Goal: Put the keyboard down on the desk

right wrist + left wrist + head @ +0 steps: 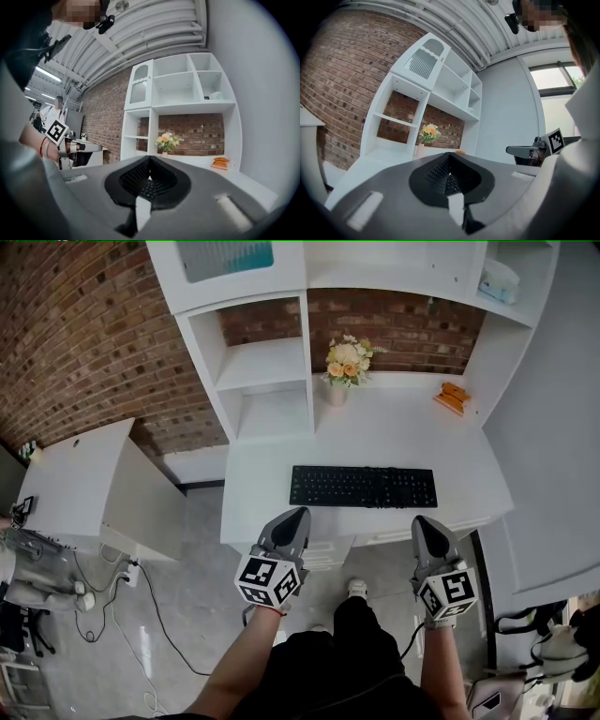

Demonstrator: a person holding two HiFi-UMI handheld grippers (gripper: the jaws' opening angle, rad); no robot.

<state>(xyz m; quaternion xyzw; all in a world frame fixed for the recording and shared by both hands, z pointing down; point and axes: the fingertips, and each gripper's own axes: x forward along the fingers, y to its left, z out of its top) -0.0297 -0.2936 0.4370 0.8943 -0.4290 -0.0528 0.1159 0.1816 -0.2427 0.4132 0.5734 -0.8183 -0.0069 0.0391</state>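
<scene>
A black keyboard lies flat on the white desk, near its front edge. Both grippers hang in front of the desk, just short of the edge and clear of the keyboard. My left gripper is shut and holds nothing; it points at the keyboard's left end. My right gripper is shut and empty too, below the keyboard's right end. In the right gripper view the jaws meet, and a few keys of the keyboard show through the notch. In the left gripper view the jaws are also together.
At the back of the desk stand a vase of flowers and an orange object. White shelving rises over the desk's left side. A white side table stands at the left, with cables on the floor.
</scene>
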